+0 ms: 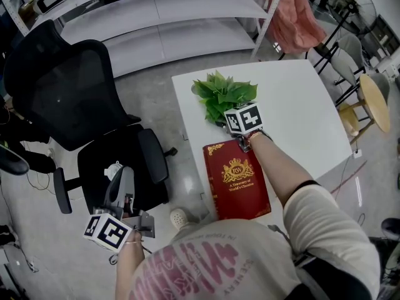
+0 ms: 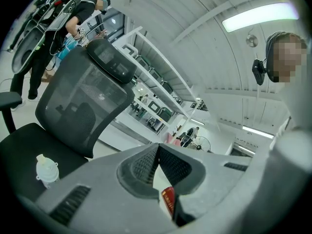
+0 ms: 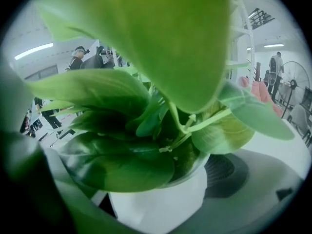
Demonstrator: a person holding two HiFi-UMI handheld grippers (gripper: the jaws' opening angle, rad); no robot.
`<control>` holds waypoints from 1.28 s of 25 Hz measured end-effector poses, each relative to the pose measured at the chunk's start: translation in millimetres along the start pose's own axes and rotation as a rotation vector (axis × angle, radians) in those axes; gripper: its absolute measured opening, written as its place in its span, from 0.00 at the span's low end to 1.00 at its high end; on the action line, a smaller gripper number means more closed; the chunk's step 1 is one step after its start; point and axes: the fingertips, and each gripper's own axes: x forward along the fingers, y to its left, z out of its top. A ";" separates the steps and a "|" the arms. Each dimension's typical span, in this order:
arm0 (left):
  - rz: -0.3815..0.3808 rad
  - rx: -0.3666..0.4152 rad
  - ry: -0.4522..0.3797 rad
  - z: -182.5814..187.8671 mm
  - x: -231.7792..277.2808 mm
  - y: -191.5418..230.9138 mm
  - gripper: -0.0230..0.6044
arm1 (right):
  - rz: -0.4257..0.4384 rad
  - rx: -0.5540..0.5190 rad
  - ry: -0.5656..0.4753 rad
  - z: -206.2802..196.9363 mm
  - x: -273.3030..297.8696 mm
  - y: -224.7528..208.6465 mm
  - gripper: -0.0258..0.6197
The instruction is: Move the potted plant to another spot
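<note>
In the head view the white round pot of the green-leaved potted plant (image 1: 222, 94) is hidden beneath its own foliage and the marker cube of the right gripper (image 1: 240, 129), so contact between the pot base and the white rectangular table (image 1: 300, 105) cannot be confirmed. The potted plant is located over the left part of the table, just beyond the far edge of the red hardcover book with gold crest (image 1: 237, 180). In the right gripper view, large out-of-focus leaves cover the upper frame and mask one jaw, and the pot's base is cut off by the lower frame edge. The white pot wall fills the space between the jaws, the exposed ribbed pad (image 3: 225, 175) lies against its side, and the claw pinches the pot below the rim. The left gripper (image 2: 157, 161) hangs off the table beside the black mesh office chair (image 1: 69, 99), where a small white bottle (image 2: 47, 169) sits on the seat. Its two ribbed pads are pressed together along their tips with nothing between them; a narrow slit lower down exposes a sliver of the red book.
</note>
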 end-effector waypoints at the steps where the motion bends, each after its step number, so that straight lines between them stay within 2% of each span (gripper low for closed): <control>1: -0.002 0.000 -0.001 0.4 -0.5 -0.2 0.04 | -0.006 -0.004 -0.004 0.8 -1.0 0.0 0.92; 5: -0.004 -0.004 -0.006 2.0 -2.0 1.9 0.04 | -0.047 -0.012 -0.011 0.3 -4.3 -3.0 0.92; 14: -0.046 -0.005 -0.006 11.1 3.0 8.1 0.04 | -0.116 0.045 -0.023 -5.7 -13.2 -12.4 0.92; 22: -0.165 0.009 0.023 35.0 19.7 4.2 0.04 | -0.178 0.183 -0.055 -7.6 -39.3 -2.7 0.92; 32: -0.294 0.028 0.072 51.6 23.3 -14.1 0.04 | -0.206 0.256 -0.124 -8.9 -94.2 29.7 0.92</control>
